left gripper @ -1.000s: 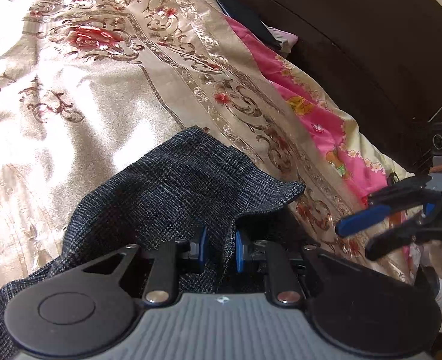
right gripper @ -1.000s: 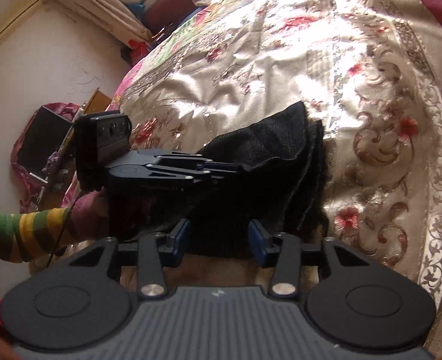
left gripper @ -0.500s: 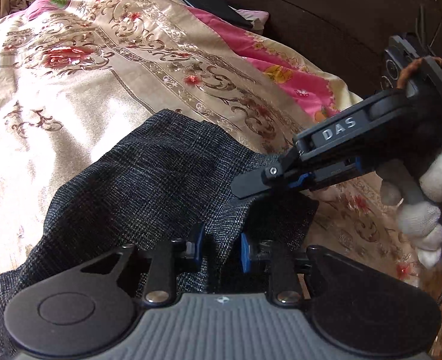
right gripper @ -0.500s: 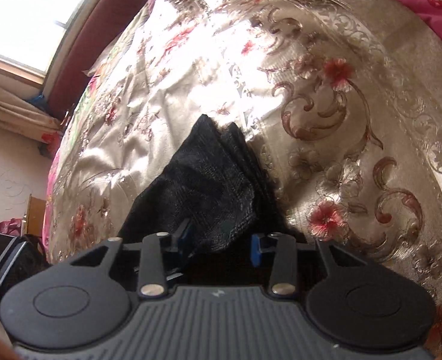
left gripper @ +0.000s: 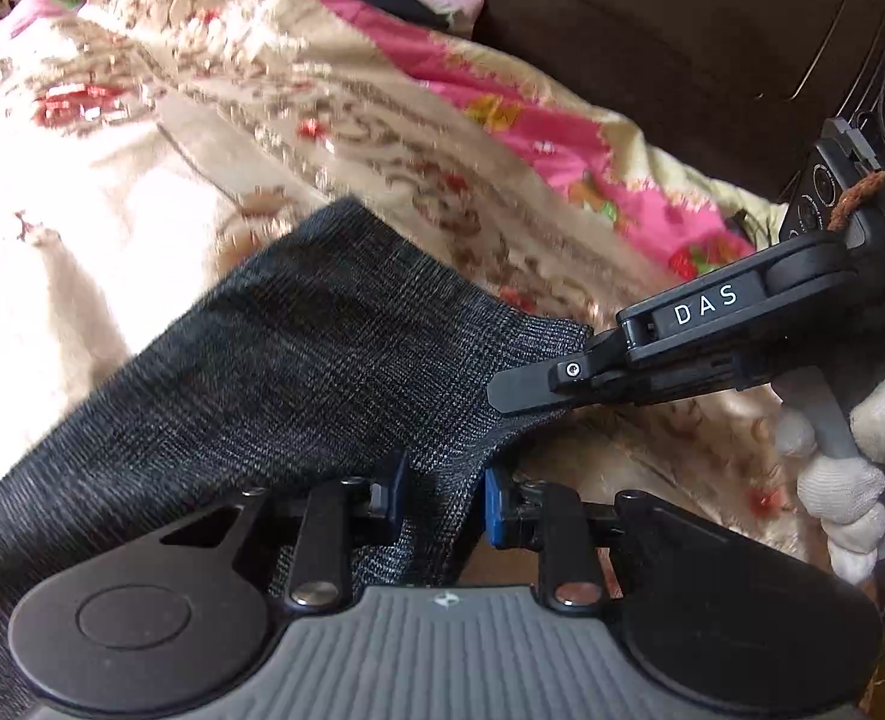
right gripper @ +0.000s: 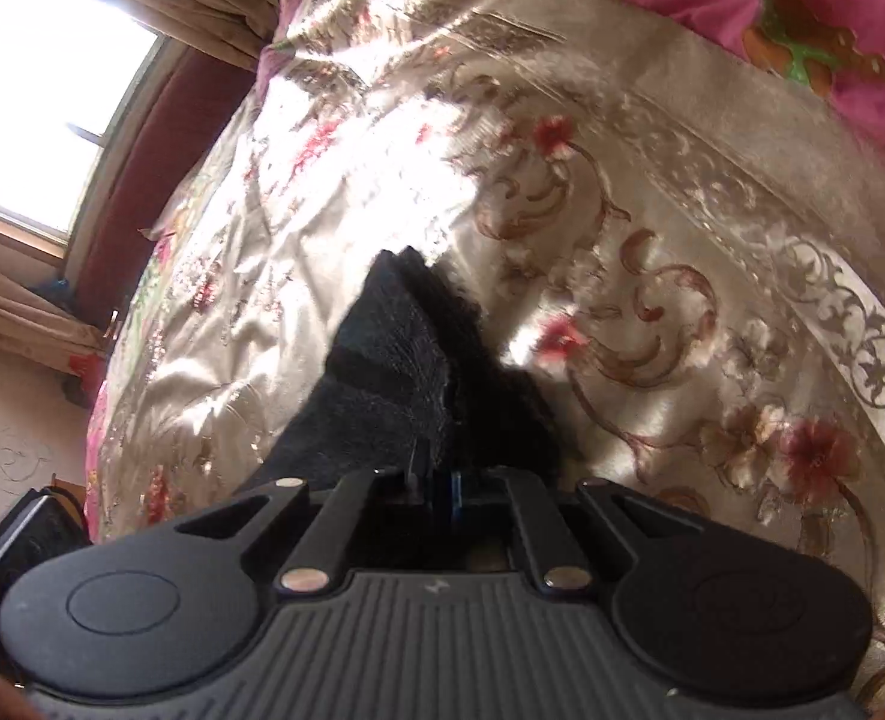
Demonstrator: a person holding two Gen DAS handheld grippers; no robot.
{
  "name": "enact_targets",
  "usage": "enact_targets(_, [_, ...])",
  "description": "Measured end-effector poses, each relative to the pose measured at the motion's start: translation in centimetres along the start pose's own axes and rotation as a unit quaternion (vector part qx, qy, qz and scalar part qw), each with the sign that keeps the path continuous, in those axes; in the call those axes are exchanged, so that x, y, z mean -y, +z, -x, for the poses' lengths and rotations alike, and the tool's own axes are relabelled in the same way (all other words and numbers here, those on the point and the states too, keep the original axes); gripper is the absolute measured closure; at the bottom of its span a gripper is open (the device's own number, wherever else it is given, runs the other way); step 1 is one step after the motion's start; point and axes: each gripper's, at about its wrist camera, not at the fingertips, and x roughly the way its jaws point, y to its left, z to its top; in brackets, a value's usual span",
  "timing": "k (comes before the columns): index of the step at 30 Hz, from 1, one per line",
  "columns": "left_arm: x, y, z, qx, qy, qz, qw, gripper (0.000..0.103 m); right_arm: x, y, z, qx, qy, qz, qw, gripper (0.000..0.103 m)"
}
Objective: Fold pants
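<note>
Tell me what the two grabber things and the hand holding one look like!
The left tongs are black with blue rubber pads, round black discs and a grey ribbed body. The right tongs are black too, with white "DAS" lettering on the side. The hand wears a white knitted glove.

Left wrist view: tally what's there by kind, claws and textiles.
Claws: 2, left claw and right claw, both shut on the pants.
Garments: 1, dark pants.
Bed covers: 2, gold floral bedspread, pink quilt.
Total: 5.
</note>
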Motion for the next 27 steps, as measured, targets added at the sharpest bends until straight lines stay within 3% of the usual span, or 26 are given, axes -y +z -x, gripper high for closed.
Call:
enact_targets(3, [0.4, -0.5, 1.1, 0.012, 0.006, -0.002, 0.9999, 0.062, -0.4, -0.1, 0.6, 0.014, 0.003, 0.014, 1.0, 0.095])
enact_targets(7, [0.0, -1.6, 4.4, 0.027, 0.008, 0.032, 0.9991, 0.057, -2.3, 0.2, 2.6, 0.039, -0.034, 0.063, 0.997, 0.09])
enact_targets(12, [-0.8, -3.8, 8.0, 0.047, 0.042, 0.05, 0.9967, 0.052, -5.6, -0.1, 4.9, 0.097, -0.091, 0.157, 0.979, 0.089])
enact_targets(16, [-2.3, -6.1, 7.5, 0.025, 0.074, 0.069, 0.9946, 0.052, -7.7, -1.1, 2.3, 0.052, -0.072, 0.209, 0.974, 0.089])
enact_targets(19, [-2.6, -7.1, 7.2, 0.014, 0.072, 0.076, 0.9944, 0.052, -7.2, -1.1, -0.9, 0.018, -0.115, 0.232, 0.966, 0.088])
enact_targets(20, [-2.6, -7.0, 7.5, 0.013, 0.07, 0.079, 0.9944, 0.051, -6.9, -1.0, -1.7, 0.009, -0.139, 0.243, 0.96, 0.098])
enact_targets(21, [-2.6, -6.9, 7.8, 0.012, 0.069, 0.08, 0.9943, 0.051, -7.0, -0.8, -1.6, 0.011, -0.138, 0.241, 0.961, 0.098])
enact_targets(23, [-2.5, -6.9, 9.0, 0.023, 0.073, 0.075, 0.9943, 0.051, -7.8, -0.5, -0.4, 0.031, -0.123, 0.246, 0.961, 0.084])
enact_targets(27, [-3.2, -6.7, 9.6, 0.03, 0.078, 0.078, 0.9935, 0.051, -8.5, 0.8, 0.6, 0.058, -0.12, 0.28, 0.951, 0.073])
